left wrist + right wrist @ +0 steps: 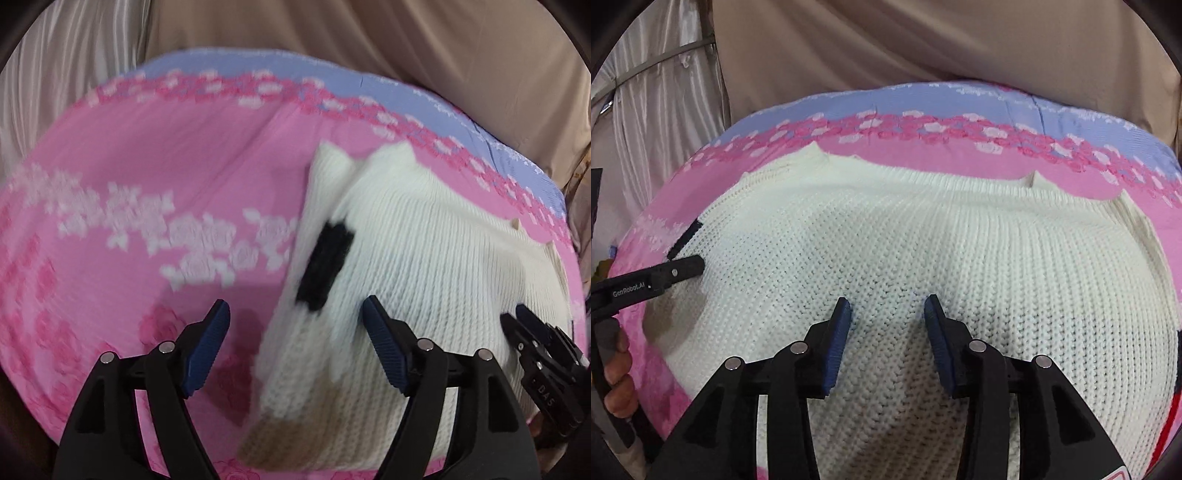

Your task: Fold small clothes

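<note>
Cream-white knit: one small sweater lies flat on the pink rose-print sheet, which has one blue band along its far edge. One black patch shows on the sweater's left part in my left wrist view, and the near left corner there has a tan area. Beige cloth hangs behind the bed.

Two grippers, one in each of my hands. My left gripper stands with its jaws wide apart over the sweater's left edge; one blue pad is above the sheet, the other above the knit, nothing pinched between them. My right gripper is over the middle of the sweater, jaws parted, with bare knit showing in the gap and neither pad pressing a fold. That view is sharp; the left one is blurred.

In the right wrist view part of a hand shows at the left edge, holding the left gripper's handle.
</note>
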### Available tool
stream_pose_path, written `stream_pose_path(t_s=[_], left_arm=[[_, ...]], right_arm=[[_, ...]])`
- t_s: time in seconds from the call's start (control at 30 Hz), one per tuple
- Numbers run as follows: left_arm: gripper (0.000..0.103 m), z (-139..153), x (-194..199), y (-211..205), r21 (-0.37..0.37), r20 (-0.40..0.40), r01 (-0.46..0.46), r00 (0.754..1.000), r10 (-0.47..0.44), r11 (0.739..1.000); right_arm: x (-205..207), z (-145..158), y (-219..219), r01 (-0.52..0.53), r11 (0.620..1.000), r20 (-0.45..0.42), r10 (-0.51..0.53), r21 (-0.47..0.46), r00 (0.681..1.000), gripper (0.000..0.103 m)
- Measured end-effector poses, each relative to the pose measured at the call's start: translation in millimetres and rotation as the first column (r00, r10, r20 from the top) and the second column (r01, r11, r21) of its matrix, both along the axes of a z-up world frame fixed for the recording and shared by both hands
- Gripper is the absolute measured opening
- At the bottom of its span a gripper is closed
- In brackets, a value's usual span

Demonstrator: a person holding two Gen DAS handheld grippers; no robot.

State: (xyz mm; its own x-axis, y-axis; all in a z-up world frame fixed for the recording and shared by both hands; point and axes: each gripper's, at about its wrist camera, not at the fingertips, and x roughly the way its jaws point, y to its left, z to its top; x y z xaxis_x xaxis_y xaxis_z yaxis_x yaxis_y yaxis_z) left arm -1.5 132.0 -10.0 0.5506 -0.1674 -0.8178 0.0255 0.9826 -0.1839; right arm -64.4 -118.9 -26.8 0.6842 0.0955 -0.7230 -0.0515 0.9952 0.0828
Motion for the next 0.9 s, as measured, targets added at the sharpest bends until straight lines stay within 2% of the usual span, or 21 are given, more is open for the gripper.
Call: stream_pose_path(t_s=[0.03, 0.13, 0.2, 0.27, 0.3, 0.33, 0.43, 0.5, 0.57, 0.63, 0.73, 0.9], left_arm=[[0.073, -1.5, -2.7, 2.4, -0.022, 0.015, -0.003, 1.0, 0.004, 1.0], [0.073, -1.3, -4.0, -3.5, -0.014, 0.016, 0.015, 1.0, -0.015, 1.0], [0.069, -0.2, -2.5, -7.2, -0.026, 0.013, 0.031, 0.999, -0.03, 0.999], [0.049, 2.4, -1.3, -11.3, -0.051, 0.003, 0.046, 0.999, -0.046, 0.998], [0.043, 5.0, -1.5, -12.8, -0.062, 0.004, 0.05, 0.999, -0.05, 0.997], [0.027, 9.6, -2.3, -14.7, -0.067, 0.013, 0.054, 0.998, -0.053, 0.996], [0.024, 33.9, -9.9, -23.0, -0.101, 0.065, 0.09, 0.994, -0.084, 0.991], [0.023, 57.0, -17.3, -37.6, -0.095, 0.126, 0.138, 0.984, -0.125, 0.986], [0.023, 79.0, -24.7, -58.8, -0.091, 0.175, 0.204, 0.967, -0.186, 0.975], [0.023, 95.6, -30.8, -85.8, -0.073, 0.215, 0.271, 0.944, -0.25, 0.96], [0.022, 112.7, -38.8, -138.7, -0.047, 0.259, 0.38, 0.898, -0.356, 0.924], [0.022, 105.9, -45.7, -229.3, 0.002, 0.247, 0.512, 0.832, -0.496, 0.859]], right_arm=[[-1.9, 0.4, 0.8, 0.003, 1.0, 0.0, -0.003, -0.008, 1.0, 0.042], [-2.9, -1.5, -1.5, 0.006, 1.0, 0.011, -0.006, -0.005, 1.0, 0.044], [-3.7, -1.8, -1.3, 0.01, 1.0, 0.013, -0.01, 0.0, 1.0, 0.044], [-4.7, -2.2, -1.9, 0.01, 1.0, 0.018, -0.01, 0.001, 1.0, 0.045], [-4.3, -2.0, -1.0, 0.011, 1.0, 0.018, -0.011, 0.003, 1.0, 0.045], [-4.7, -2.1, -1.6, 0.01, 1.0, 0.02, -0.01, 0.008, 1.0, 0.046], [-3.8, -0.5, -4.2, 0.009, 0.999, 0.028, -0.01, 0.039, 1.0, 0.047], [-10.7, 3.8, -9.2, 0.021, 0.997, 0.046, -0.025, 0.075, 0.999, 0.052], [-22.3, 9.9, -21.0, 0.035, 0.989, 0.075, -0.046, 0.146, 0.996, 0.064], [-35.4, 14.5, -36.8, 0.059, 0.978, 0.089, -0.078, 0.202, 0.993, 0.064], [-56.0, 20.4, -68.3, 0.141, 0.966, 0.094, -0.164, 0.216, 0.982, 0.064], [-98.6, 23.5, -130.3, 0.294, 0.928, 0.092, -0.321, 0.227, 0.943, 0.064]])
